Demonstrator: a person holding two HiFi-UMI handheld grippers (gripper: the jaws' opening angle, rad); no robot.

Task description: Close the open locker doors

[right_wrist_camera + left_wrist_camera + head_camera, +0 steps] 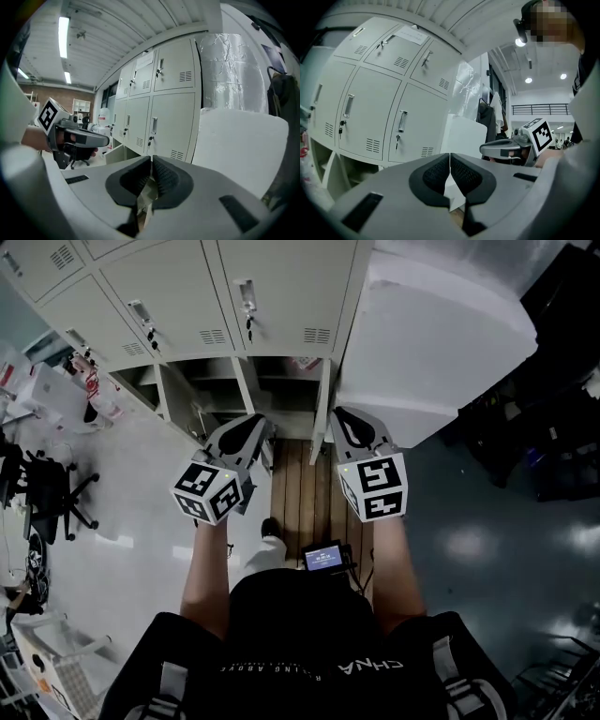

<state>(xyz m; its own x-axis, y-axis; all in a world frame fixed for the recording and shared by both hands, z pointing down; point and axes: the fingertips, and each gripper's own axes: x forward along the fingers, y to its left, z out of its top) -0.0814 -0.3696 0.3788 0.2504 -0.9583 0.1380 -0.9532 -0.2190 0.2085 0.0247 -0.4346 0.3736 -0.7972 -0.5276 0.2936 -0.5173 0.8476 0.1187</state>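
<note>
Nearest the head camera: the person's black shirt (281, 634), with both bare forearms reaching away from it. The left gripper (255, 426) and right gripper (345, 423) are held side by side, apart, tips toward the locker bank (187, 296) on the far side.

Fingers: in its own view the left gripper (450, 171) has its pads pressed together along the upper edge, nothing between them. The right gripper (151, 176) has its pads drawn in to a hairline slit, and nothing sits between them either.

Locker bank: grey, the upper rows shut, handles and vent slots showing. The bottom row stands open just beyond the gripper tips. The open doors (323, 409) are seen edge-on, with dark compartments (286, 381) between them. Probably three compartments are open, but the steep angle leaves the count uncertain. Neither gripper touches a door. The left gripper view has the open compartments (328, 164) at lower left. The right gripper view shows one swung-out door (117, 152) left of its jaws.

Right of the bank: a large white block (431, 343), close against its right end.

Floor: a wooden slat panel (300, 493) runs from the person's feet to the lockers, between the grippers. A small lit screen (323, 557) is at its near end. An office chair (56, 493) stands at far left.
</note>
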